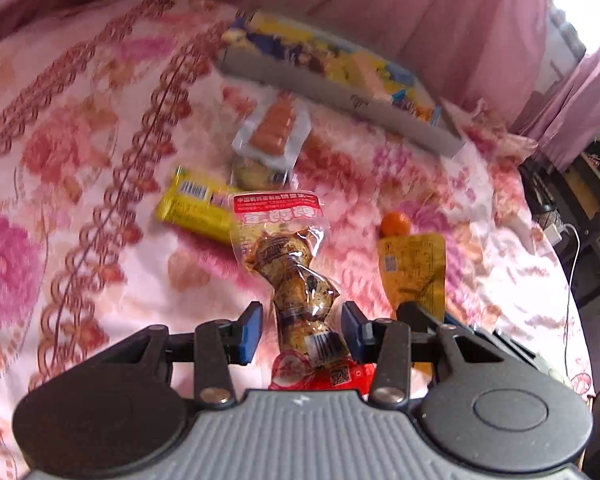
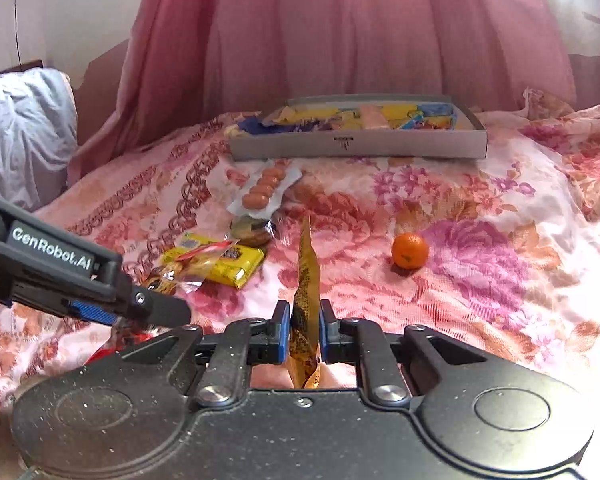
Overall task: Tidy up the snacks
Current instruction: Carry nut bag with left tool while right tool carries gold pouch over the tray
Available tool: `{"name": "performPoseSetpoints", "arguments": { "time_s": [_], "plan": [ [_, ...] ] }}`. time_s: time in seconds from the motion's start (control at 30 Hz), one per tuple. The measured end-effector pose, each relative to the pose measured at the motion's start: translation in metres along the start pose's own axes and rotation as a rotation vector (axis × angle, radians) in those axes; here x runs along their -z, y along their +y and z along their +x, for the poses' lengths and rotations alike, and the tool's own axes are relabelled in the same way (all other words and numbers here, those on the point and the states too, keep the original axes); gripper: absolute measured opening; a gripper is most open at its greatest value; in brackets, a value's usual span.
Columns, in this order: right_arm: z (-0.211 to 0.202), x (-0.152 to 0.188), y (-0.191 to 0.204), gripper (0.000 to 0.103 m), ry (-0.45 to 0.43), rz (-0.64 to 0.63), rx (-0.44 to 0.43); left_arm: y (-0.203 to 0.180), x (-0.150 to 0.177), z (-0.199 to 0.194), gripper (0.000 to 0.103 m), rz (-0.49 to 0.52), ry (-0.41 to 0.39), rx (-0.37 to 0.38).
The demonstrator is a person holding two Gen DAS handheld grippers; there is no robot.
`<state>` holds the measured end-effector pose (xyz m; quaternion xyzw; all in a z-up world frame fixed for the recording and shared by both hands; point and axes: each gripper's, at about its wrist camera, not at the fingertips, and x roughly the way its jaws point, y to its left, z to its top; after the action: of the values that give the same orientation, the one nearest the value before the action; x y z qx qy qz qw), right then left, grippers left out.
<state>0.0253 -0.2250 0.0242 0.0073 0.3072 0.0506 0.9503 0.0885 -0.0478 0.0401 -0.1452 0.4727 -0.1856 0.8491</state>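
- The left wrist view shows the left gripper (image 1: 300, 330) with its blue fingers (image 1: 249, 332) on both sides of a clear packet of brown braised meat (image 1: 296, 280). There is a small gap on each side of the packet, so I cannot tell if the pads really press it.
- The right wrist view shows the right gripper (image 2: 304, 334) pinching a thin golden snack pouch (image 2: 307, 288) by its lower edge; the pouch stands upright between the pressed fingers.
- Only the right wrist view shows the left gripper from the side, with the letters "GenRobot.AI".
- In the left wrist view the golden pouch shows its flat face, and the small orange (image 1: 396, 224) is just behind it. In the right wrist view the orange lies alone, well apart on the flowered bed cover (image 2: 500, 208).
- Both views show the yellow bar packet (image 2: 220, 264), the sausage packet (image 2: 266, 188) and the grey cardboard tray (image 2: 360, 146) with snacks inside, in front of the pink curtain (image 2: 340, 32).
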Motion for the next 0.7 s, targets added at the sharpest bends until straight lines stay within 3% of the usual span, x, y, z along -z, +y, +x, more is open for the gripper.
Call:
{"name": "performPoseSetpoints", "arguments": {
  "time_s": [0.33, 0.7],
  "plan": [
    [0.006, -0.028, -0.011, 0.015, -0.094, 0.011, -0.004, -0.021, -0.060, 0.007, 0.046, 0.078, -0.141, -0.034],
    [0.069, -0.122, -0.030, 0.015, -0.192, -0.051, -0.035, -0.042, -0.174, 0.036, 0.046, 0.156, -0.310, -0.094]
  ]
}}
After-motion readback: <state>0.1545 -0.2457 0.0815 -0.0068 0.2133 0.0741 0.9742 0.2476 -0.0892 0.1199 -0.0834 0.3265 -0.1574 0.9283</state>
